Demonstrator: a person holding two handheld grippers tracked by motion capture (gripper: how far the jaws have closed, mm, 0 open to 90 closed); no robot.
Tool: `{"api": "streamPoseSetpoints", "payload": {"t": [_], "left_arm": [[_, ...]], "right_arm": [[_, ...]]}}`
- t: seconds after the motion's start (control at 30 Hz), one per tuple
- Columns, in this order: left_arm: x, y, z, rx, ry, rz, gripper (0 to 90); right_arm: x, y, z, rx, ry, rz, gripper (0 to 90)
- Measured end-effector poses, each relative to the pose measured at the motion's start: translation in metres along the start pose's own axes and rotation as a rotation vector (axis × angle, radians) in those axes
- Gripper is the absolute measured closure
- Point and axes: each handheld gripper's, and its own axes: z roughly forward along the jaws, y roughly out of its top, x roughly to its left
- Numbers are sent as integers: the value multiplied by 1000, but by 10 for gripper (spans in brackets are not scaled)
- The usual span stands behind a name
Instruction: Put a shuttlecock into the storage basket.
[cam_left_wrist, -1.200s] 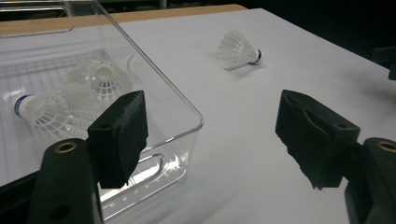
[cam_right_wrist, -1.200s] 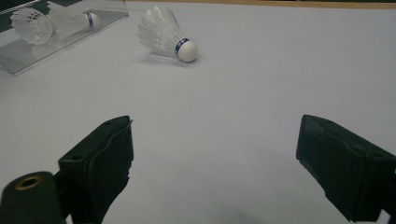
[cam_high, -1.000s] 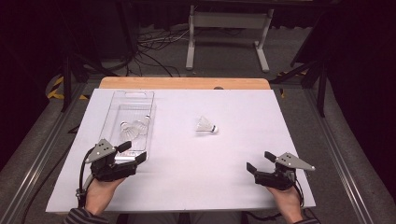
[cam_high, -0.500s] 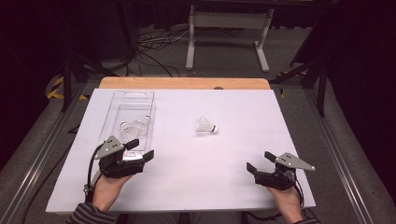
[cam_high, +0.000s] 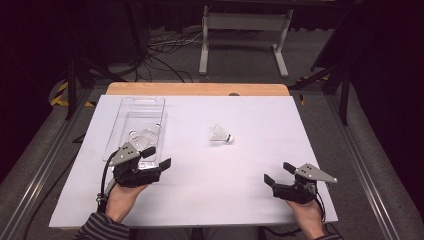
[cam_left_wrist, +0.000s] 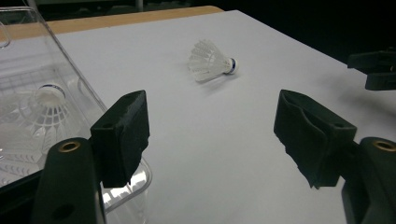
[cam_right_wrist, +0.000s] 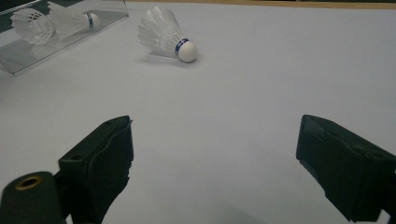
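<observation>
Shuttlecock (cam_high: 220, 134) is lying on its side mid-bench, untouched; left gripper (cam_high: 156, 157) is hovering released beside the clear tray (cam_high: 144, 103), right gripper (cam_high: 278, 173) resting released, well apart.

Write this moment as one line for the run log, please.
left gripper: open, beside clear tray | right gripper: open, empty | shuttlecock: loose on white table | tray: holds shuttlecocks
</observation>
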Motion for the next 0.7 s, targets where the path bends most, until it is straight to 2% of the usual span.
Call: {"api": "streamPoseSetpoints", "payload": {"t": [0.7], "left_arm": [[-10, 14, 25, 20, -28, 33, 277]], "right_arm": [[0, 0, 0, -2, 0, 0, 118]]}}
